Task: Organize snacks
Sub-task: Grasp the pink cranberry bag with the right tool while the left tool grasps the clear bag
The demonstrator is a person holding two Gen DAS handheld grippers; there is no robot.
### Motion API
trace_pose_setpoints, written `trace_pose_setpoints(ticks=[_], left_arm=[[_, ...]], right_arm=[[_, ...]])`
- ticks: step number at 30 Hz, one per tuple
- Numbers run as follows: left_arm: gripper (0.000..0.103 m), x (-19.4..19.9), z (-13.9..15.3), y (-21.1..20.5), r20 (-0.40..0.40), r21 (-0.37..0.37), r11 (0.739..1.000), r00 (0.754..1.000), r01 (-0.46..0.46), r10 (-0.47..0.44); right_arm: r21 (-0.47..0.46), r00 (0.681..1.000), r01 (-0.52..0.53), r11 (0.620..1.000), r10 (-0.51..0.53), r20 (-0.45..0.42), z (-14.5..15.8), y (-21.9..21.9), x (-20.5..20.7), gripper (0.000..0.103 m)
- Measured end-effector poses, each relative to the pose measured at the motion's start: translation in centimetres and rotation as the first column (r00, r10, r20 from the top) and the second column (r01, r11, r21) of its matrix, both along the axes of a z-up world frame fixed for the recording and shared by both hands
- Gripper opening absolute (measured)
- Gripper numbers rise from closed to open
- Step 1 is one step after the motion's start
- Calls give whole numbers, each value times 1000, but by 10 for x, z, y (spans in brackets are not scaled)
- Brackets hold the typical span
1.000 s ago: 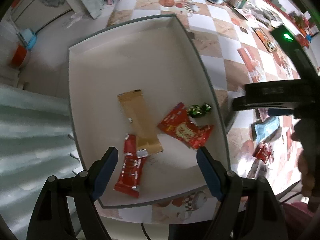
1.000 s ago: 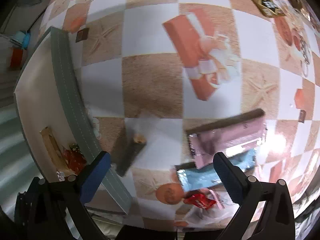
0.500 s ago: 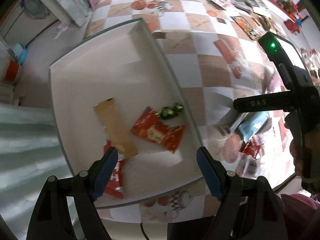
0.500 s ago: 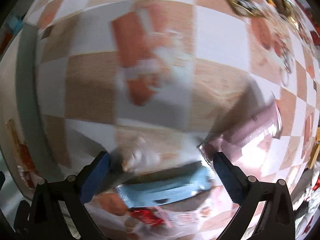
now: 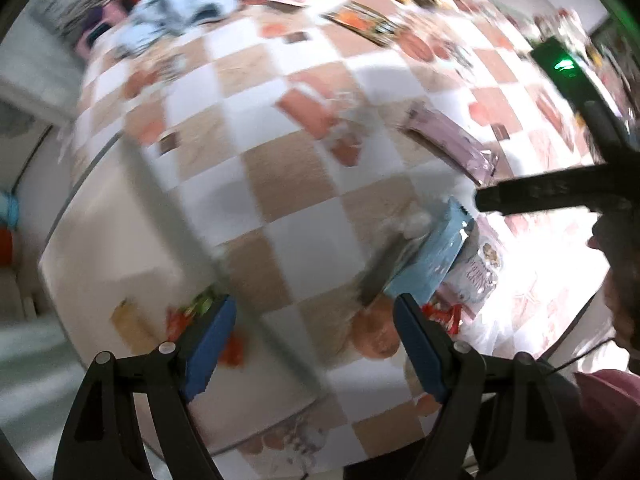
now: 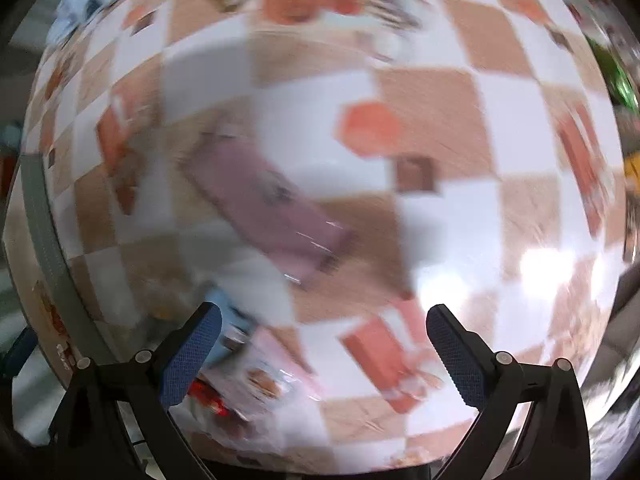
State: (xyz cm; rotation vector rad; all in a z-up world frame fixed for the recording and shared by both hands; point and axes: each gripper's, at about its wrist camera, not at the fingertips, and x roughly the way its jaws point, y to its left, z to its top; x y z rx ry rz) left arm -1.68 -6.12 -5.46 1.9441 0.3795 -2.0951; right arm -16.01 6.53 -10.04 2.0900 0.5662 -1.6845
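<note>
Both views are motion-blurred. My left gripper is open and empty above the checkered tablecloth, right of the white tray. The tray holds a tan bar, a red packet and a green candy. A blue packet, a pink packet, a pale cookie packet and a small red packet lie on the cloth ahead. My right gripper is open and empty over the pink packet, with the blue packet by its left finger.
The tray's grey rim shows at the left edge of the right wrist view. The other gripper's black body with a green light reaches in from the right. A blue cloth and clutter lie at the far side.
My left gripper has swung right, off the tray and toward the packets on the cloth. My right gripper has swung too; the pink packet now sits mid-view instead of at the right.
</note>
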Motion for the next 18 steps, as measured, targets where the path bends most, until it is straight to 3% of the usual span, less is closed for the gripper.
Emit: trace_pose_setpoints(ticks=[8, 15, 18], left_arm=[[83, -56, -43, 29, 83, 4, 991, 988, 131, -131], [83, -65, -62, 28, 149, -20, 987, 976, 161, -156], [83, -65, -67, 30, 179, -34, 980, 966, 194, -185]], right_arm=[[3, 994, 97, 995, -97, 45, 4, 89, -9, 103], [-51, 969, 192, 980, -181, 168, 2, 114, 5, 103], [-59, 964, 184, 981, -168, 206, 8, 94, 26, 103]])
